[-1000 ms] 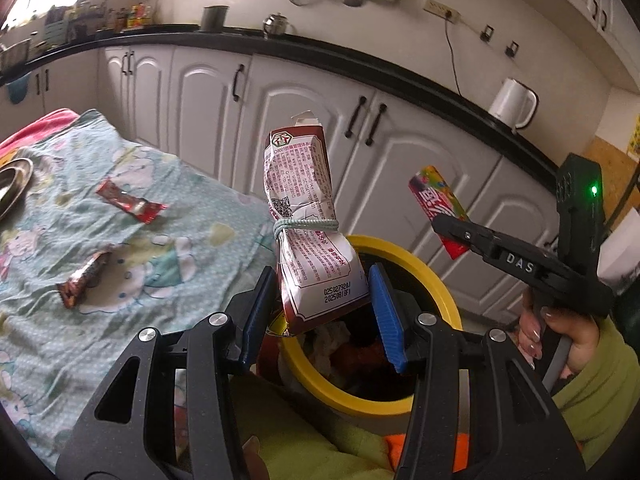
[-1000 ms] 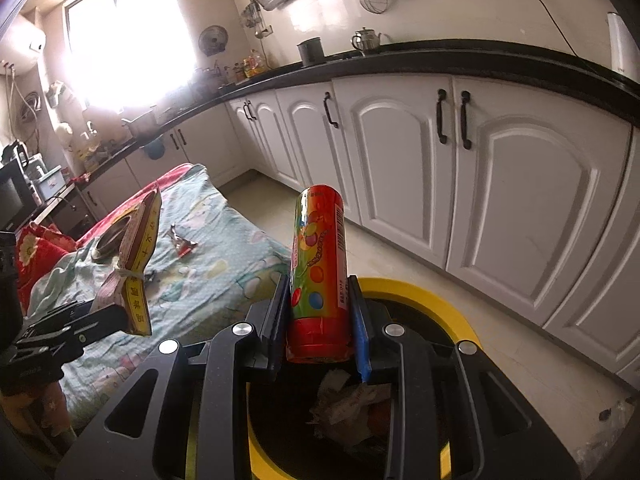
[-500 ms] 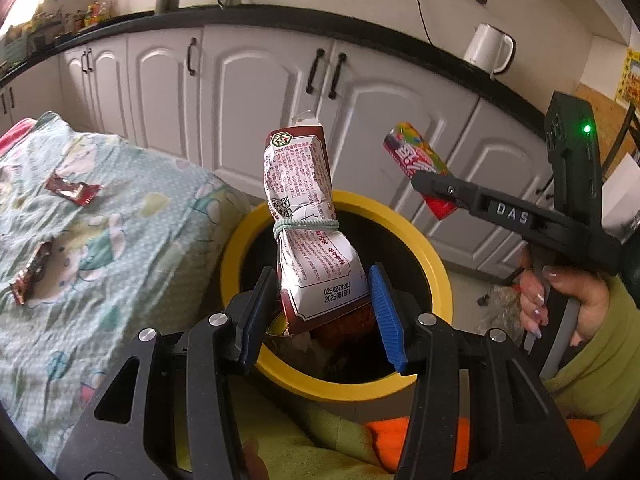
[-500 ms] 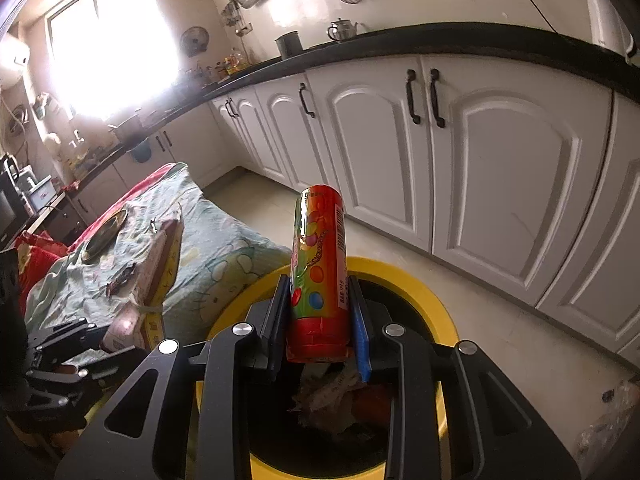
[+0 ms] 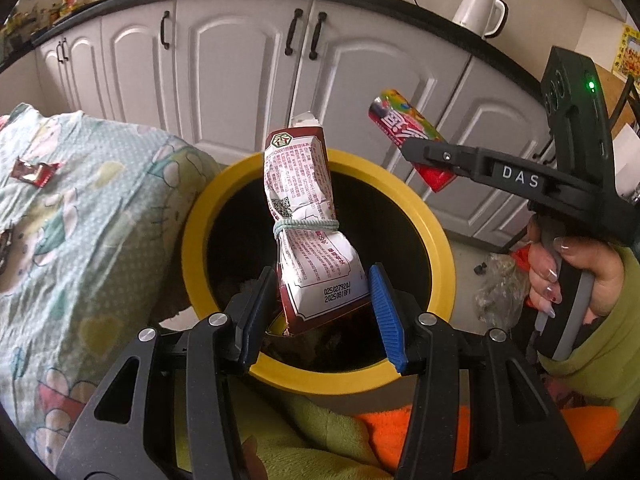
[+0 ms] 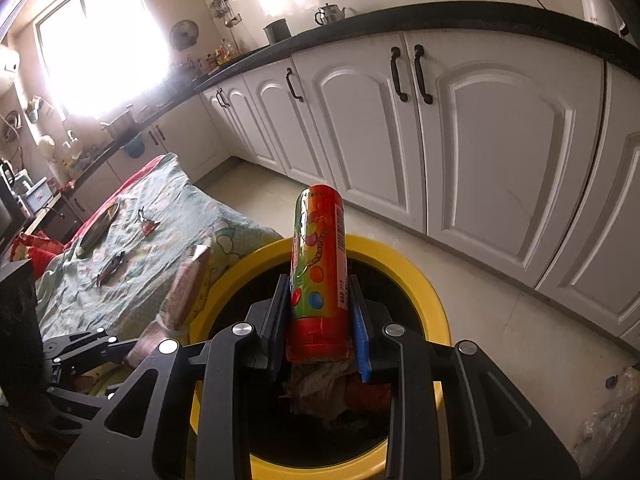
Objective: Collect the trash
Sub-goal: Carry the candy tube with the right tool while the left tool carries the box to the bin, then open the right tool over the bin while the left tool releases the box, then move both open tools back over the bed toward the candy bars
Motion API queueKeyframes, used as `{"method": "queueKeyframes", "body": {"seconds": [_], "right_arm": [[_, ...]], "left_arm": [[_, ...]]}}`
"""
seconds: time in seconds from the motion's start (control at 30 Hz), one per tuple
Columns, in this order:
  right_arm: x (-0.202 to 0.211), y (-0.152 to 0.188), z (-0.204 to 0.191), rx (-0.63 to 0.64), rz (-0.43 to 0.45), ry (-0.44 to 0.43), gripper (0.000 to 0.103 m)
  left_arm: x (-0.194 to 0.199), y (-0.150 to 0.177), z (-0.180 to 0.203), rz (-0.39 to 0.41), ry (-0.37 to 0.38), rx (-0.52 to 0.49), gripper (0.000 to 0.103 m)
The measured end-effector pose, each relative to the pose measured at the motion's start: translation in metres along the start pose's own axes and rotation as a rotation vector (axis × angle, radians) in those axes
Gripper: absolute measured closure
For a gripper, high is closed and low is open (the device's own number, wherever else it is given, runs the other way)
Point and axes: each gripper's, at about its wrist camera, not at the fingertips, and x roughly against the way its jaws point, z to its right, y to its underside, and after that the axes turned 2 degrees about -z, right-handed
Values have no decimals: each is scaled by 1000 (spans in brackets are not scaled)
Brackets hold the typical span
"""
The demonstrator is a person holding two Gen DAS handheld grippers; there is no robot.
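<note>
A crumpled red-and-white carton, tied with a green band, stands up between the pads of my left gripper, which is shut on its lower end. It hangs over the mouth of a yellow-rimmed bin. My right gripper is shut on the base of a red candy tube with coloured dots, also above the bin. In the left wrist view, the right gripper holds the tube over the bin's far right rim. Crumpled paper trash lies inside.
The table with a cartoon cloth touches the bin's left side; small wrappers and a metal plate lie on it. White cabinets stand behind. A plastic bag lies on the floor at right.
Both grippers have come down and moved over the bin's mouth with their items still held. The left view has swung away from the table toward the bin.
</note>
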Motion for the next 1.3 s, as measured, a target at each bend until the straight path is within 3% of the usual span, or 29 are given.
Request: {"method": "queueKeyframes", "body": {"seconds": [0.2, 0.27, 0.37, 0.57, 0.63, 0.73, 1.3], "right_arm": [[-5, 2, -2, 0, -17, -16, 76], [-6, 2, -2, -6, -17, -10, 72], [-1, 0, 3, -26, 5, 3, 57], [8, -4, 7, -39, 39, 15, 50], [8, -5, 5, -28, 41, 14, 50], [10, -7, -3, -7, 48, 5, 48], [16, -22, -76, 156, 68, -52, 44]], "left_arm": [[-2, -1, 0, -4, 4, -4, 63], [-2, -2, -1, 0, 2, 4, 57], [1, -2, -4, 11, -9, 13, 46], [14, -3, -11, 58, -44, 28, 29], [23, -3, -12, 91, -73, 22, 17], [34, -4, -16, 128, -104, 29, 11], [94, 2, -74, 296, -292, 162, 11]]}}
